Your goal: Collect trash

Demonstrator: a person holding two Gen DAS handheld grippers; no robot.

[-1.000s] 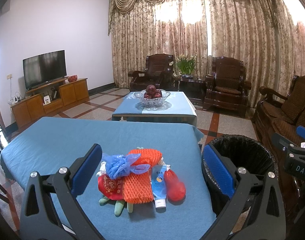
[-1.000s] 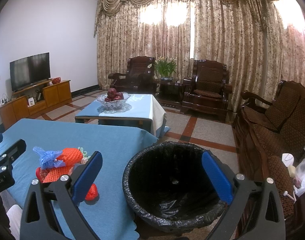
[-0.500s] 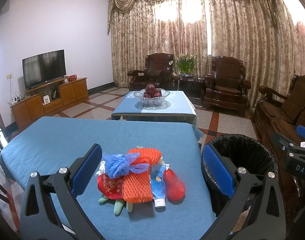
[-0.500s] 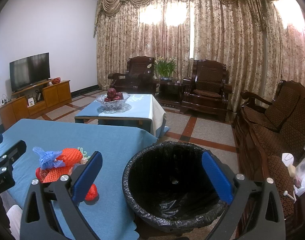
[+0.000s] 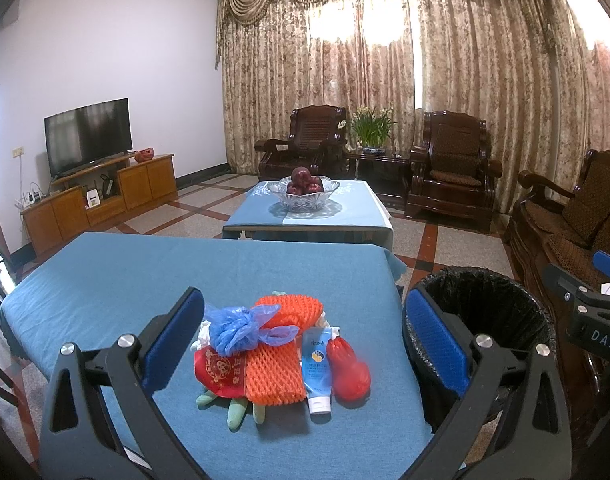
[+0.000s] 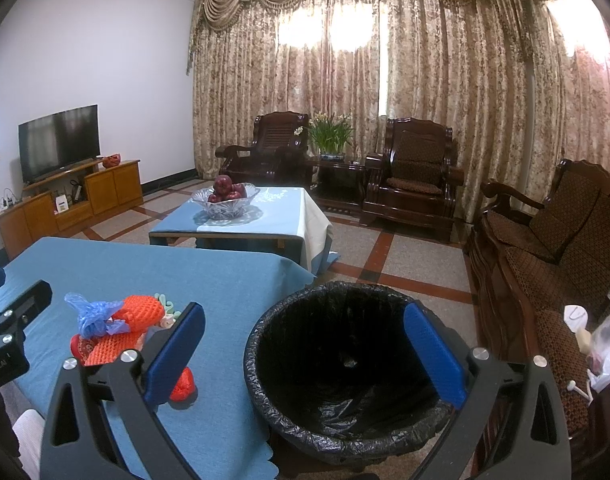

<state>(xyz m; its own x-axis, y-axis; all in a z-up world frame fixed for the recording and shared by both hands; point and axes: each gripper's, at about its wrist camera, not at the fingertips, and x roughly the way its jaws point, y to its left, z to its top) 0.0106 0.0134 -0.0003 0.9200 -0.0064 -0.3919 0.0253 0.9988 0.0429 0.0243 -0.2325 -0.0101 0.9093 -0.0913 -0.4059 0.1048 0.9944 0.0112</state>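
A pile of trash lies on the blue tablecloth (image 5: 105, 280): orange foam net (image 5: 275, 376), crumpled blue plastic bag (image 5: 241, 330), red printed wrapper (image 5: 219, 372), white-blue tube (image 5: 317, 368), red plastic bag (image 5: 351, 370) and green foam bits (image 5: 235, 414). My left gripper (image 5: 305, 344) is open and empty, hovering just before the pile. My right gripper (image 6: 305, 344) is open and empty above the black-lined trash bin (image 6: 345, 364), which stands right of the table. The pile also shows in the right wrist view (image 6: 117, 328).
A coffee table with a glass fruit bowl (image 5: 303, 194) stands beyond the table. Wooden armchairs (image 5: 451, 168) and a sofa (image 6: 553, 256) line the back and right. A TV (image 5: 87, 134) on a cabinet is at left. White plastic bags (image 6: 609, 344) lie on the sofa.
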